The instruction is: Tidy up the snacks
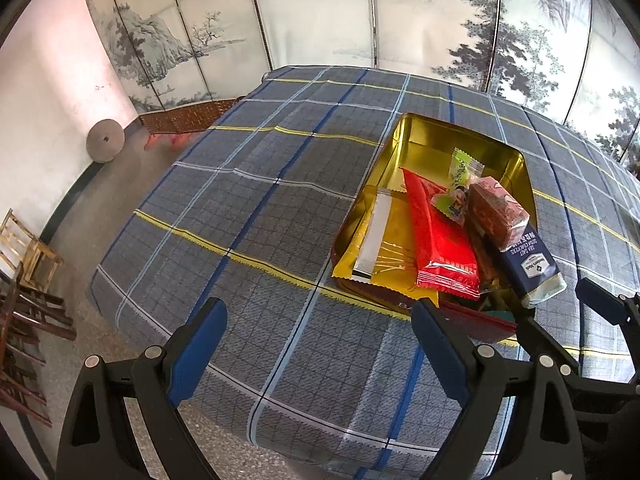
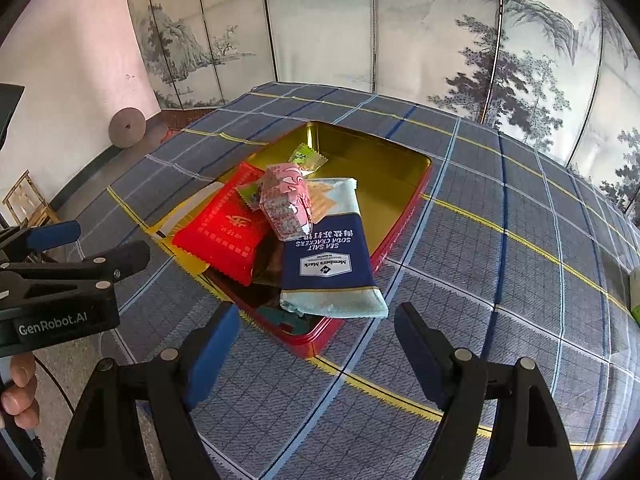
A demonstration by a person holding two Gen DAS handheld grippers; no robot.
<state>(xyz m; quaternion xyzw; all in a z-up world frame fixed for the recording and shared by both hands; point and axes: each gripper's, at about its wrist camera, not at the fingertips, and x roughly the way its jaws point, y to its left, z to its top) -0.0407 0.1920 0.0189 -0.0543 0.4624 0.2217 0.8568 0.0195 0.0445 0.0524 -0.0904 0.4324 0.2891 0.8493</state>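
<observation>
Fig.: both wrist views, snack sorting near its end. Red tin w/ gold interior (image 2: 400,152) sits on plaid tablecloth (image 1: 260,220); most snacks already inside, piled at the near end, far end of the tin bare. Contents: red packet (image 2: 228,228), navy sea-salt soda cracker pack (image 2: 332,256) w/ its near end overhanging the near rim, pink-patterned pack (image 2: 286,204) resting on top, green candy wrappers (image 1: 462,168), yellow/clear packet (image 1: 384,236) on the left side w/ its near edge over the rim. Left gripper (image 1: 320,344) and right gripper (image 2: 316,344) both released, jaws wide apart, nothing held, hovering just near of the tin. Judged left: pile is loose, so cracker pack and yellow packet likely need nudging fully in; a greenish item at the far right edge of the right view (image 2: 635,292) is too cropped to identify and may be one more snack
</observation>
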